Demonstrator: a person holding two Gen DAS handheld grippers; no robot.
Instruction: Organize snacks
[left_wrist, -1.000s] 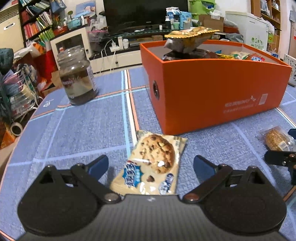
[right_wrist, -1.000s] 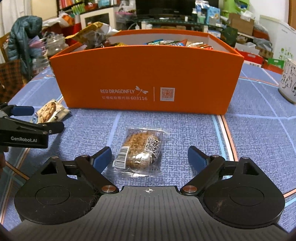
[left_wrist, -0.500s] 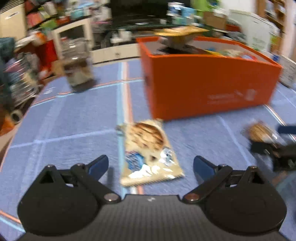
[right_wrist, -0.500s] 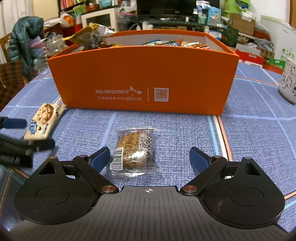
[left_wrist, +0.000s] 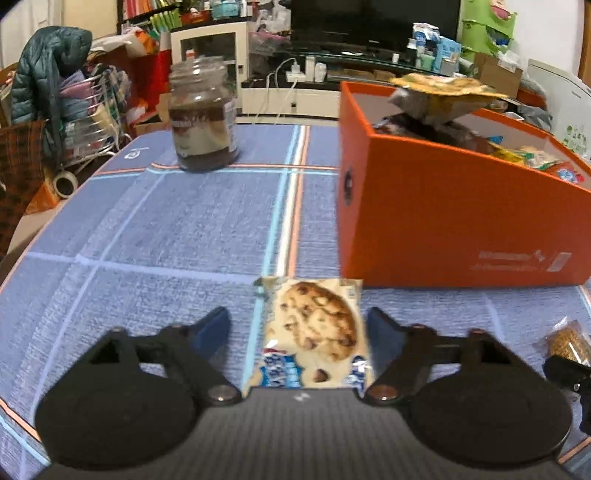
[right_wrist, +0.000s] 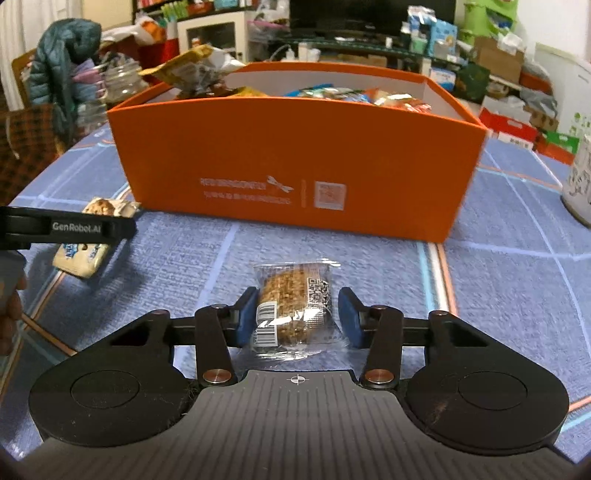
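In front of the orange box (left_wrist: 461, 221), as the left wrist view shows it, the chocolate chip cookie packet (left_wrist: 314, 336) lies flat on the blue patterned tablecloth (left_wrist: 147, 240), just beside the box's near left corner. The left gripper (left_wrist: 299, 328) has just been closing; its jaws stand either side of the packet. The right blue pad (left_wrist: 380, 328) is at the packet's edge, while a gap remains at the left pad (left_wrist: 214, 328), so no clamp is established. A glass jar (left_wrist: 203, 118) with dark contents stands well left of the box, farther back. Snack packets fill the box, and a crumpled yellow wrapper (left_wrist: 439, 86) tops the pile at its left end.

Before the box's long front wall (right_wrist: 295, 162), in the right wrist view, the clear-wrapped oat cake (right_wrist: 291, 310) lies on the cloth. The right gripper (right_wrist: 295, 317) has just been closing; its left pad (right_wrist: 247, 317) touches the wrapper, and the right pad (right_wrist: 349, 317) stands just clear of it. Left of the box front, the left gripper's finger (right_wrist: 70, 227) crosses above the cookie packet (right_wrist: 83, 254).
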